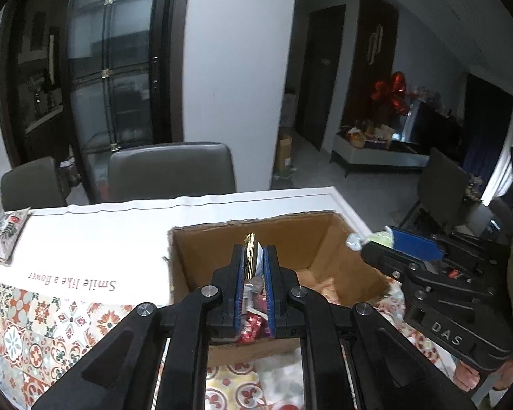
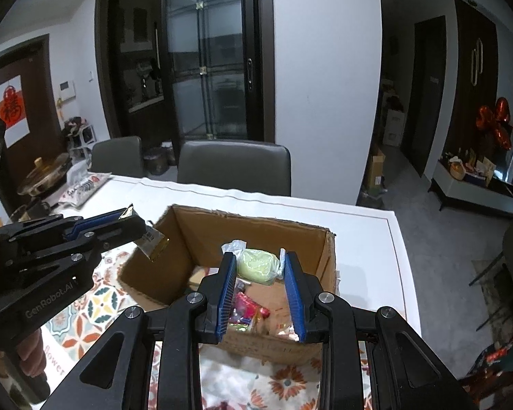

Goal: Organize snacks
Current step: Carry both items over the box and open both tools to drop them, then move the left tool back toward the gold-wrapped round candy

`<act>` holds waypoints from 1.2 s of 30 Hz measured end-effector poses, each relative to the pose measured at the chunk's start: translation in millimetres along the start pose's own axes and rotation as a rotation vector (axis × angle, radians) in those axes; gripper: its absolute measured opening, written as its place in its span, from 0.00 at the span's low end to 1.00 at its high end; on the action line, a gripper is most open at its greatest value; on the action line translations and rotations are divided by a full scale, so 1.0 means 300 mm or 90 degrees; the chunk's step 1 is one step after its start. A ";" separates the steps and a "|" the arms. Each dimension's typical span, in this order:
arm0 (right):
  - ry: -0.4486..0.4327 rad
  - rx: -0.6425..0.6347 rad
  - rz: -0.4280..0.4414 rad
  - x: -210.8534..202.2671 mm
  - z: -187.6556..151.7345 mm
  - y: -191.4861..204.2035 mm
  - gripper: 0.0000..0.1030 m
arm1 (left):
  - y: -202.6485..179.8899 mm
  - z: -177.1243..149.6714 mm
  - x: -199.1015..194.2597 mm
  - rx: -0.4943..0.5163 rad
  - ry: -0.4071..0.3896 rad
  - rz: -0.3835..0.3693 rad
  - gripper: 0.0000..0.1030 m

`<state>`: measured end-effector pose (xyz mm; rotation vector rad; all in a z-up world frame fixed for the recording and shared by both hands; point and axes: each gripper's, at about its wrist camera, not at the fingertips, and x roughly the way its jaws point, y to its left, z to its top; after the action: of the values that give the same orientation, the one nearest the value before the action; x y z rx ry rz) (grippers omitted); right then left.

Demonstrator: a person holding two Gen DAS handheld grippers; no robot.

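Dining room, white-topped bench [image 2: 359, 232] carrying an open cardboard box [image 2: 328, 256]. Left hand-held gripper [image 1: 254, 256] pinches a thin gold sachet [image 1: 250, 253] above the box; right hand-held gripper [image 2: 260, 266] clamps a soft green wrapped bun [image 2: 258, 266]. Both judged light, crushable; grip wrapper edges.

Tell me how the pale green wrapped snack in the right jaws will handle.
The green snack looks soft and light: it bulges between the pads. Its clear wrapper seems slippery and crinkly, so it may slide. Dropped into the cardboard box, it likely won't roll.

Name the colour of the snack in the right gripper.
Pale green, wrapped in clear plastic; clearest in the right wrist view.
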<state>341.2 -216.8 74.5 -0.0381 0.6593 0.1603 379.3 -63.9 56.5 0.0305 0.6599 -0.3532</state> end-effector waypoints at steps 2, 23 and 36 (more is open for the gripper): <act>0.008 0.002 -0.004 0.026 -0.001 -0.007 0.32 | 0.004 -0.005 0.006 -0.001 0.002 0.021 0.34; -0.022 -0.004 -0.026 -0.167 -0.211 0.050 0.51 | -0.084 -0.259 -0.226 0.040 -0.040 0.037 0.43; 0.022 0.028 -0.024 -0.205 -0.398 0.036 0.60 | -0.136 -0.445 -0.242 0.019 0.024 0.017 0.51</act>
<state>219.1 -224.8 18.0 -0.0112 0.6961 0.1092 233.2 -61.0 -1.9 0.0741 0.6907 -0.3374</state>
